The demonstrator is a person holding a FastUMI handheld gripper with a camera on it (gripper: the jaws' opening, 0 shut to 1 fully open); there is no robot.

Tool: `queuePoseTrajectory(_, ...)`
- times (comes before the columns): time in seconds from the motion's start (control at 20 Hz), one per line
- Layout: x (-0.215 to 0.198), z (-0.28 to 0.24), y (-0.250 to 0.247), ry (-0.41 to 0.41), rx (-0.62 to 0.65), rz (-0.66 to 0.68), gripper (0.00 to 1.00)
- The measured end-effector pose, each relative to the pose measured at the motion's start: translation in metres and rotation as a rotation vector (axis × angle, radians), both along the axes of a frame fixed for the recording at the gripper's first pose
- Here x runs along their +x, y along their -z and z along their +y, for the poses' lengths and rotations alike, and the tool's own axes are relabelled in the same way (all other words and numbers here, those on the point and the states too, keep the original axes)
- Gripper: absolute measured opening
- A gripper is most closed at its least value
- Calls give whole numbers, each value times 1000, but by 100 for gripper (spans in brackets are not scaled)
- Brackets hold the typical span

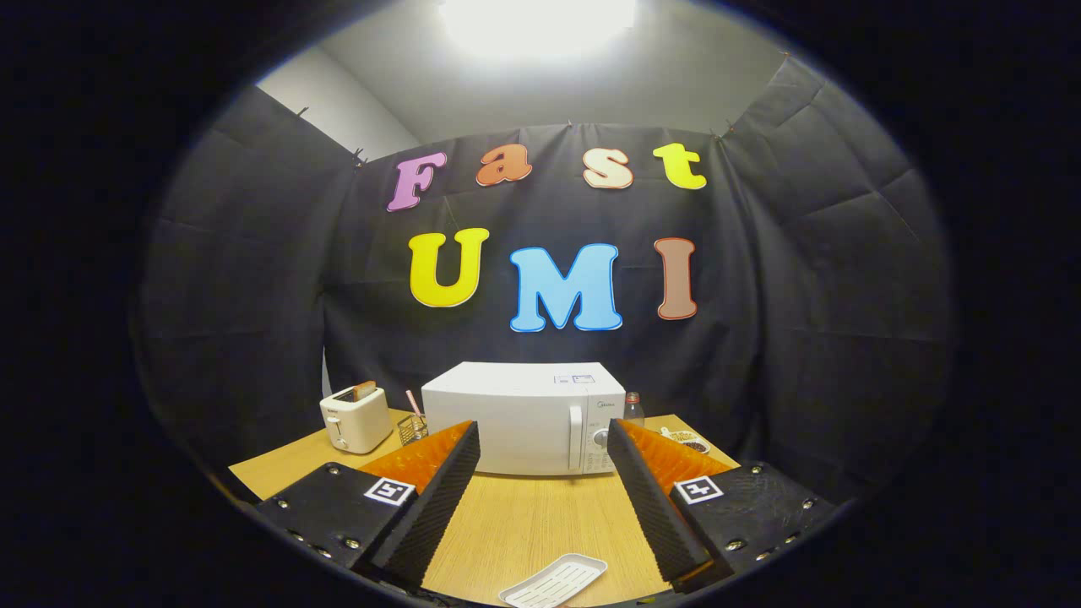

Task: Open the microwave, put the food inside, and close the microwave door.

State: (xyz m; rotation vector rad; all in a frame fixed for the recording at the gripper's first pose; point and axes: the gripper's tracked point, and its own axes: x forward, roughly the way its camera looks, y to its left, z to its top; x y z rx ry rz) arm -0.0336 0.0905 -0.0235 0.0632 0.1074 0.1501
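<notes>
The gripper (544, 443) hangs above a wooden table (532, 523) with its two fingers spread wide and nothing between them. Nearest of all, at about six o'clock from the gap between the fingers, a white ribbed tray (555, 581) lies flat on the wood, slightly askew; no food can be made out on it.

Beyond the fingertips, at twelve o'clock, the white microwave (524, 415) stands on the table with its door shut, the handle and control panel on its right-hand part. At ten o'clock from the gripper, well apart from the oven, a cream toaster (355, 418) holds a slice of bread (365, 388) in its slot. Between toaster and microwave sits a small wire basket (412, 429) with a pinkish stick rising out of it.

At two o'clock, just beside the microwave's right side, stands a bottle (633, 409) with a red cap. Near it, toward three o'clock, a small dish (686, 439) holds something dark, too small to identify.
</notes>
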Motion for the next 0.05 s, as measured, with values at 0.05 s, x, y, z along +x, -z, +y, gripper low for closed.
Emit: queuePoseTrajectory(0.05,0,-3,1,5,6,5,96)
